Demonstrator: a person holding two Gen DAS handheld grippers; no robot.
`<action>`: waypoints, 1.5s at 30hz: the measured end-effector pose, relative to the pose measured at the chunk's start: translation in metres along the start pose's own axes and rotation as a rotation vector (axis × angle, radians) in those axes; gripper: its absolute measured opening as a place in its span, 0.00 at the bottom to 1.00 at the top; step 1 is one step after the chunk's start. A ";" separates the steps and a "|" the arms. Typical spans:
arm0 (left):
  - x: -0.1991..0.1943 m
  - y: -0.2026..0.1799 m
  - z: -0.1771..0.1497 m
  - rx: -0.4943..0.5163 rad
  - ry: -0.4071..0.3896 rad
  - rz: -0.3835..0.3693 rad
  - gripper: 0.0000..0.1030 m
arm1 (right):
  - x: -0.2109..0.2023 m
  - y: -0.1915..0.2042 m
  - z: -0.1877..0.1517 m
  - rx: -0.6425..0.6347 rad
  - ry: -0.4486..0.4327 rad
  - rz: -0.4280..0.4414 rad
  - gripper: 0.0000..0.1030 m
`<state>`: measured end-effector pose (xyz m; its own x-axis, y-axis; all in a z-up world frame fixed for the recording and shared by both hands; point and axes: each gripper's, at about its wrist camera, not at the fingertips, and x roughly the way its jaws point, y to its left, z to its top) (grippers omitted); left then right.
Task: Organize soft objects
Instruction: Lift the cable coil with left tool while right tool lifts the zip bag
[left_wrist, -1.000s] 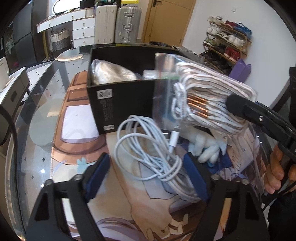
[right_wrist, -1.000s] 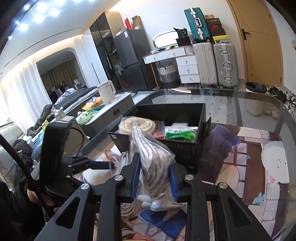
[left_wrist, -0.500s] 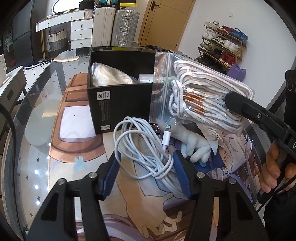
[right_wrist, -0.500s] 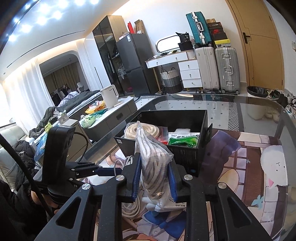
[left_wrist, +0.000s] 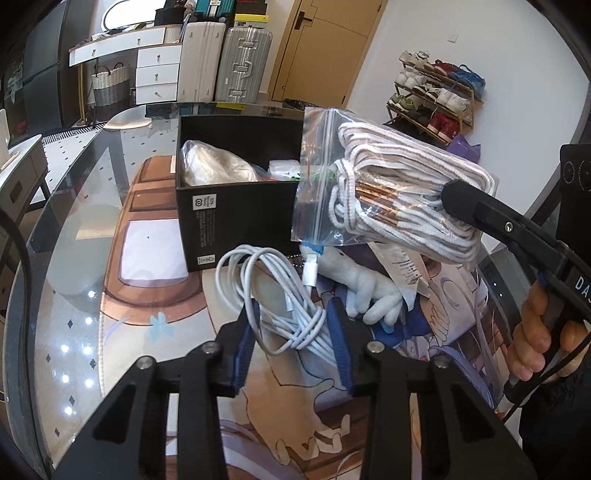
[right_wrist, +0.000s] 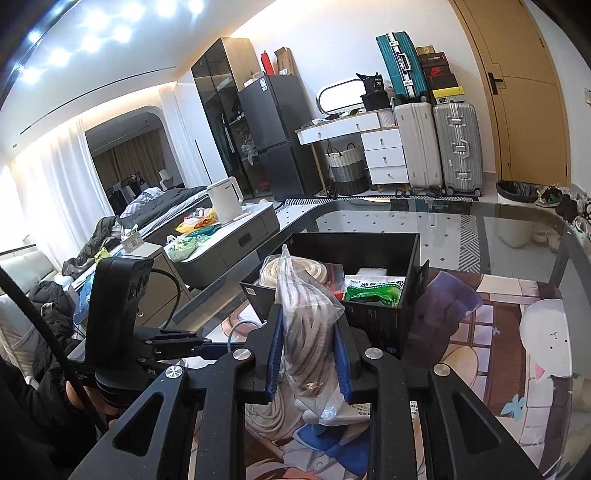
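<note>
While the right gripper (right_wrist: 308, 350) holds the bagged cord (left_wrist: 399, 192) aloft beside the black box (left_wrist: 236, 221), already partly filled, the left gripper (left_wrist: 291, 334) has just been closing onto the white cable (left_wrist: 266, 280) lying on the table (left_wrist: 74, 229), with the plush toy (left_wrist: 365, 291) left unsorted.

Both grippers: black frames, blue finger pads (left_wrist: 338, 334), silver screws. Right gripper (right_wrist: 308, 354) handle has white lettering. Person wears a dark sleeve (left_wrist: 554, 417).
</note>
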<state>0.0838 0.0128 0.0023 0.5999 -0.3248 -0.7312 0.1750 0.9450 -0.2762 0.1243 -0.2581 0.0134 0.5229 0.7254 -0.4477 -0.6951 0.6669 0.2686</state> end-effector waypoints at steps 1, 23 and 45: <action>0.001 0.001 0.000 -0.004 0.002 -0.003 0.35 | 0.000 0.000 0.000 0.000 -0.001 -0.001 0.24; -0.012 0.006 0.004 0.019 -0.008 -0.009 0.48 | -0.003 0.003 0.003 0.004 0.000 0.004 0.24; 0.012 -0.008 -0.014 0.191 0.069 0.068 0.73 | 0.005 -0.002 0.000 0.011 0.007 0.014 0.24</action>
<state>0.0789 0.0011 -0.0135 0.5619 -0.2557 -0.7867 0.2850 0.9526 -0.1060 0.1278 -0.2560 0.0105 0.5095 0.7334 -0.4499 -0.6969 0.6585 0.2842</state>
